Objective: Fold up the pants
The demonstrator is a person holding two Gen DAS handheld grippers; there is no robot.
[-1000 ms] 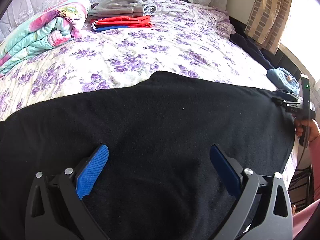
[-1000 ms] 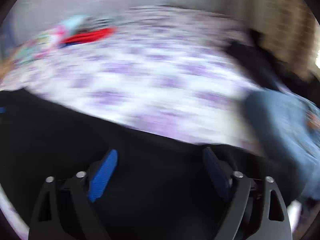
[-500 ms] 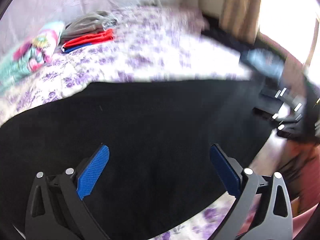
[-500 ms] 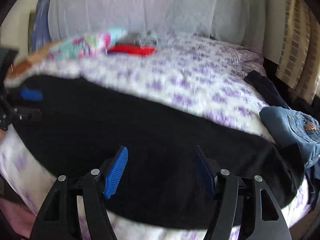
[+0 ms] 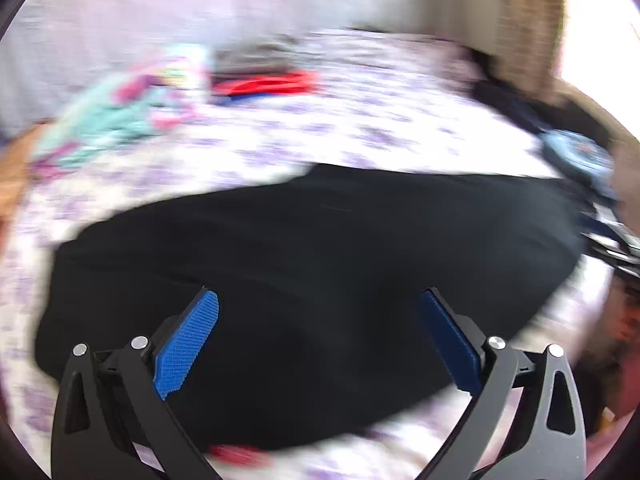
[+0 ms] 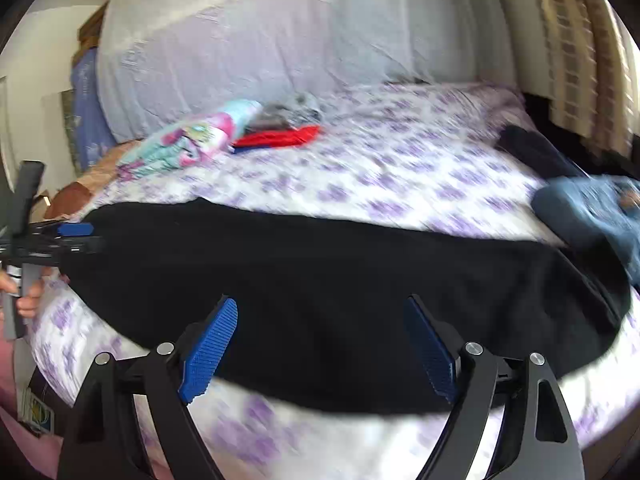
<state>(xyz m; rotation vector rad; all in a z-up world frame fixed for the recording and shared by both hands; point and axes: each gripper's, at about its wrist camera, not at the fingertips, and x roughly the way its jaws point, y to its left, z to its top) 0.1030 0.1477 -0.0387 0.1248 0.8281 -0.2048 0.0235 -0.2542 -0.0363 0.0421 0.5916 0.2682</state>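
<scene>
A: How far along?
B: The black pants (image 6: 320,280) lie flat along the bed's (image 6: 400,168) near edge as one long strip; further folds remain.
A: The tools?
B: Left tool (image 5: 318,340) and right tool (image 6: 320,344) both gape, empty. Since a second ago both have pulled back from the cloth.

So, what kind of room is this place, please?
Most likely a bedroom at home: a wide bed with a purple-flowered sheet, black pants spread on it, folded clothes farther back, and a curtain at the window.
</scene>
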